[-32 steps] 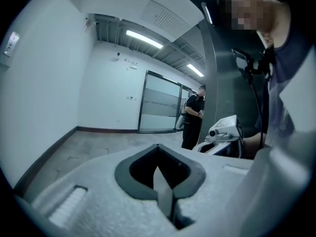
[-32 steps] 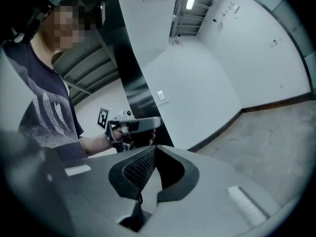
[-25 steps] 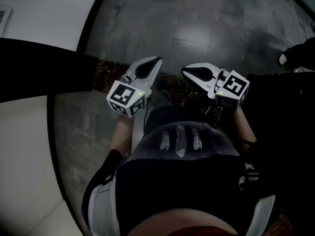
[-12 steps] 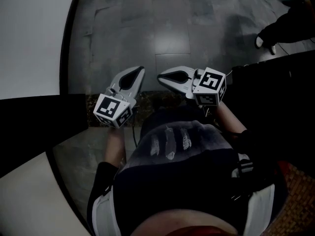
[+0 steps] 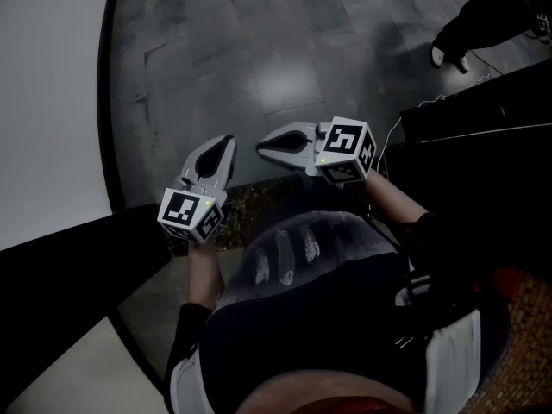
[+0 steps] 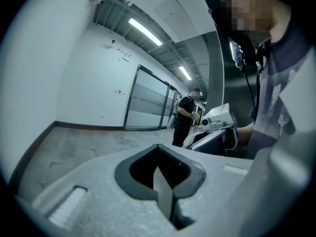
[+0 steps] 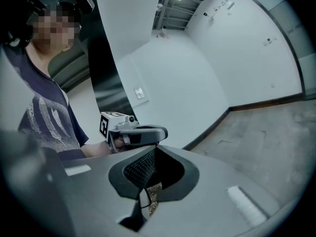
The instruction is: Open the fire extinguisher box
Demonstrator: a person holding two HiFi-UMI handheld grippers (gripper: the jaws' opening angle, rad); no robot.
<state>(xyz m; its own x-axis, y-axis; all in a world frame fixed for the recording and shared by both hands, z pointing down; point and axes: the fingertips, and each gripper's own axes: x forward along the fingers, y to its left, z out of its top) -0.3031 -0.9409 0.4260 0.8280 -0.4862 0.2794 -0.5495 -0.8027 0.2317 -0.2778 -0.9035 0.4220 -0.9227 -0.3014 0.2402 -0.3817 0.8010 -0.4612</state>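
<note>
1. A white wall [image 5: 52,102] has a dark skirting [image 5: 107,102] along its foot.
2. A grey tiled floor [image 5: 285,59] spreads out from the wall.
3. A black cabinet [image 5: 483,119] stands across the floor from the wall.
4. A white shoe [image 5: 439,56] is well apart from the wall.
5. A glass partition [image 6: 148,105] continues the wall's line, and a person in dark clothes [image 6: 183,117] stands beside it.
6. Light strips [image 6: 144,31] run above the wall.
</note>
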